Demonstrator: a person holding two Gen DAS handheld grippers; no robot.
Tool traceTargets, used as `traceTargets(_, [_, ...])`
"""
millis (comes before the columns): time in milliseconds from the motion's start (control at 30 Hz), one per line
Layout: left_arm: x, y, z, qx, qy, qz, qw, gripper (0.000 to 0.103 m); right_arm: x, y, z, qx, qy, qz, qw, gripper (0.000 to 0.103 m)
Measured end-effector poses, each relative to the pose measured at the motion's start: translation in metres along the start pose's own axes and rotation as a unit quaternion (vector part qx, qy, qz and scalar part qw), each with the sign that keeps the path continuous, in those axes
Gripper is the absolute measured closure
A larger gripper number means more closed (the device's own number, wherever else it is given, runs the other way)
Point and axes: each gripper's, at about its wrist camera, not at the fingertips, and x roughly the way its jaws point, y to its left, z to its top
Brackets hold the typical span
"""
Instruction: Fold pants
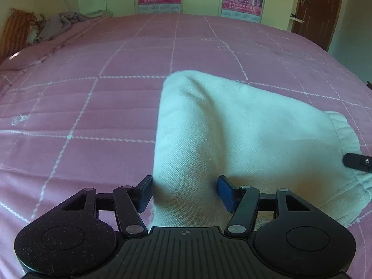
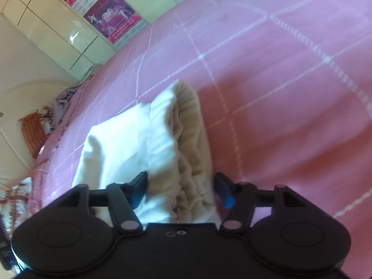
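On the pink bedspread (image 1: pixel 93 107) lie the folded white pants (image 1: pixel 232 134), near its front edge, with wide bare quilt to the far side and left. Both the left gripper (image 1: pixel 184 190) and right gripper (image 2: pixel 180 186) stand parted, straddling cloth without pinching; elastic waistband (image 2: pixel 190 139) lies rightmost.
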Motion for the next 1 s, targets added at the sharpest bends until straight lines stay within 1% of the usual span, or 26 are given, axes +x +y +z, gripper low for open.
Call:
traceTargets(33, [-0.012, 0.001, 0.002, 0.002, -0.017, 0.005, 0.9998, 0.043, -0.008, 0.007, 0.0, -0.016, -0.016, -0.014, 1.0, 0.036])
traceTargets(100, [-0.027, -0.002, 0.005, 0.006, -0.029, -0.009, 0.9995, 0.043, -0.023, 0.025, 0.001, -0.051, -0.049, -0.034, 0.997, 0.035])
traceTargets(167, [-0.033, -0.008, 0.007, 0.013, -0.027, -0.022, 0.9993, 0.043, -0.038, 0.05, -0.003, -0.096, -0.077, -0.025, 0.992, 0.04])
traceTargets(200, [-0.033, -0.013, 0.006, 0.021, -0.024, -0.021, 0.9993, 0.043, -0.042, 0.064, -0.007, -0.123, -0.086, -0.026, 0.988, 0.051])
traceTargets(233, [-0.031, -0.017, 0.004, 0.027, -0.019, -0.018, 0.9993, 0.043, -0.044, 0.076, -0.013, -0.15, -0.09, -0.028, 0.984, 0.059])
traceTargets(267, [-0.025, -0.022, 0.002, 0.031, -0.009, -0.016, 0.9993, 0.043, -0.041, 0.087, -0.017, -0.172, -0.086, -0.029, 0.981, 0.063])
traceTargets(300, [-0.02, -0.025, -0.002, 0.035, 0.002, -0.014, 0.9993, 0.043, -0.037, 0.092, -0.021, -0.183, -0.076, -0.034, 0.98, 0.071])
traceTargets(333, [-0.014, -0.028, -0.006, 0.042, 0.017, -0.011, 0.9989, 0.043, -0.031, 0.093, -0.025, -0.186, -0.064, -0.041, 0.98, 0.073])
traceTargets(367, [-0.007, -0.03, -0.011, 0.048, 0.029, -0.004, 0.9984, 0.043, -0.025, 0.091, -0.03, -0.184, -0.054, -0.054, 0.98, 0.073])
traceTargets(400, [-0.004, -0.032, -0.015, 0.056, 0.027, 0.001, 0.9981, 0.043, -0.02, 0.088, -0.033, -0.187, -0.043, -0.067, 0.979, 0.071])
traceTargets(467, [-0.003, -0.035, -0.017, 0.068, 0.023, 0.004, 0.9974, 0.042, -0.006, 0.081, -0.039, -0.205, -0.018, -0.096, 0.974, 0.073])
traceTargets(533, [-0.004, -0.038, -0.014, 0.068, 0.028, 0.009, 0.9972, 0.042, -0.006, 0.073, -0.043, -0.204, -0.014, -0.102, 0.973, 0.073])
traceTargets(633, [-0.004, -0.039, -0.011, 0.067, 0.034, 0.012, 0.9971, 0.04, -0.003, 0.077, -0.039, -0.212, -0.006, -0.11, 0.971, 0.072])
traceTargets(700, [-0.005, -0.04, -0.011, 0.071, 0.035, 0.014, 0.9967, 0.034, -0.009, 0.078, -0.037, -0.203, -0.009, -0.1, 0.974, 0.068])
traceTargets(733, [-0.006, -0.04, -0.011, 0.068, 0.036, 0.014, 0.9969, 0.024, -0.014, 0.078, -0.038, -0.197, -0.012, -0.096, 0.976, 0.068])
traceTargets(767, [-0.006, -0.04, -0.011, 0.064, 0.037, 0.014, 0.9972, 0.01, -0.019, 0.078, -0.039, -0.191, -0.018, -0.093, 0.977, 0.068])
traceTargets(800, [-0.007, -0.04, -0.011, 0.059, 0.039, 0.018, 0.9973, 0.004, -0.022, 0.078, -0.039, -0.184, -0.022, -0.089, 0.979, 0.067])
traceTargets(833, [-0.006, -0.039, -0.01, 0.054, 0.04, 0.022, 0.9975, 0.0, -0.025, 0.078, -0.04, -0.18, -0.026, -0.087, 0.98, 0.066])
traceTargets(1000, [-0.007, -0.038, -0.009, 0.044, 0.049, 0.029, 0.9974, 0.0, -0.039, 0.081, -0.043, -0.172, -0.033, -0.084, 0.981, 0.066])
